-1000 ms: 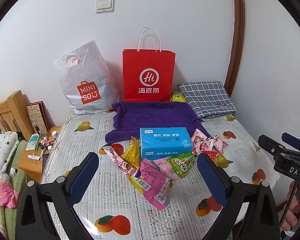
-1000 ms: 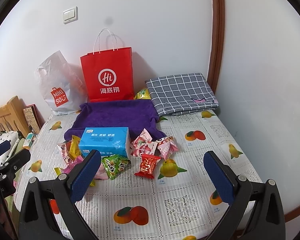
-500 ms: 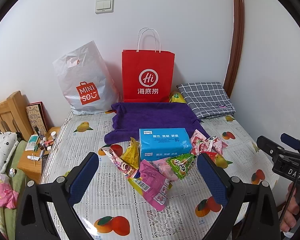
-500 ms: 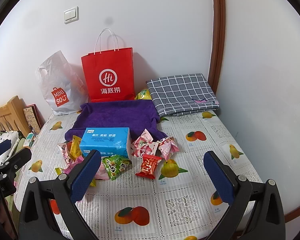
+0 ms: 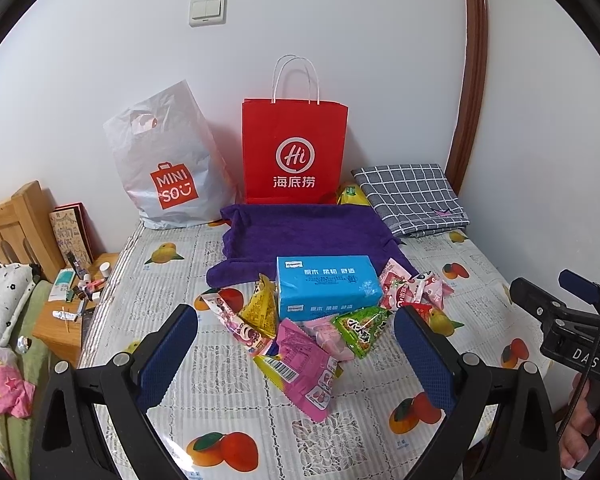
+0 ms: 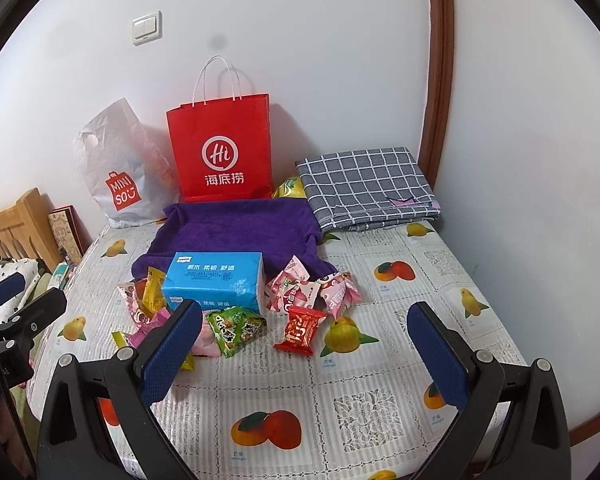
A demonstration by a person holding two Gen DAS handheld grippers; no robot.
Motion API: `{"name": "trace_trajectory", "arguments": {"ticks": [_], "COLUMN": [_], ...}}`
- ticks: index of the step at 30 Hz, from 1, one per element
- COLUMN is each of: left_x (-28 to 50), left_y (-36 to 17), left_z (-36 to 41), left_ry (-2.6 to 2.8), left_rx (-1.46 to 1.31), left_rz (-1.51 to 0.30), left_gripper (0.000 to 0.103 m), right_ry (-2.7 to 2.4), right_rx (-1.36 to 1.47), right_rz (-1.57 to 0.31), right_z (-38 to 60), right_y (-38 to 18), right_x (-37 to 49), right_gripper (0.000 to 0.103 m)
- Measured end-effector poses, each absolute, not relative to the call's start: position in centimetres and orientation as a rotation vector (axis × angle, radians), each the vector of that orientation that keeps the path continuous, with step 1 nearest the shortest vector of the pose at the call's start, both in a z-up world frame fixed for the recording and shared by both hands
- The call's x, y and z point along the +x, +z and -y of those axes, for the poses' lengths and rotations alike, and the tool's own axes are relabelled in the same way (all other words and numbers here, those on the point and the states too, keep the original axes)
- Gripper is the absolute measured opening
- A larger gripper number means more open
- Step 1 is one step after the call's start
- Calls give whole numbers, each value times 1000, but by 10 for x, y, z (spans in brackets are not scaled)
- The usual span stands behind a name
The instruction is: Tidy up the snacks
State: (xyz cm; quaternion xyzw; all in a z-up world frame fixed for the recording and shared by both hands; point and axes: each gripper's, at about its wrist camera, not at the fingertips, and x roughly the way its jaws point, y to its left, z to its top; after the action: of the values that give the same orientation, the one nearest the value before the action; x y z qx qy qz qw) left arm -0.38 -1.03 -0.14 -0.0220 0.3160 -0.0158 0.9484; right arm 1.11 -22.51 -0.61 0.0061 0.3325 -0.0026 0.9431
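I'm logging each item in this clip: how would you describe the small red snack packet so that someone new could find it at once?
Start at the blue tissue pack in the middle of the fruit-print table cover. Just in front of it and to its right lies the red snack packet, between the green packet and a printed yellow fruit. It is the only solid red wrapper; those behind it are pink and white.

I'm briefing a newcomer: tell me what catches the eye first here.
The red paper bag stands upright against the back wall, beside a white plastic bag. In front of them, a blue tissue pack rests at the purple towel's front edge, amid scattered snack packets.
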Motion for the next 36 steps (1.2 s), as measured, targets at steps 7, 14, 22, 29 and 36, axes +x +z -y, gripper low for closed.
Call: {"name": "trace_trajectory", "arguments": {"ticks": [7, 14, 22, 29, 36], "left_x": [-1, 11, 31, 49, 66], "left_y": [-8, -21, -46, -79, -109], "left_z": [7, 3, -3, -15, -27], "left_ry": [-23, -20, -19, -11, 29], "left_rx": [-46, -58, -61, -90, -98], "left_rz": [-657, -684, -736, -807, -868], "left_gripper": [100, 100, 99, 99, 98], "right_ry": [2, 4, -6, -21, -18], "right_rx": [8, -24, -11, 8, 30], "right_rz": [-677, -677, -727, -809, -878], "right_z": [223, 217, 221, 235, 248], "right_y": [-13, -24, -51, -89, -130], "right_x": [11, 18, 38, 58, 79], "right_gripper": [101, 101, 101, 101, 100]}}
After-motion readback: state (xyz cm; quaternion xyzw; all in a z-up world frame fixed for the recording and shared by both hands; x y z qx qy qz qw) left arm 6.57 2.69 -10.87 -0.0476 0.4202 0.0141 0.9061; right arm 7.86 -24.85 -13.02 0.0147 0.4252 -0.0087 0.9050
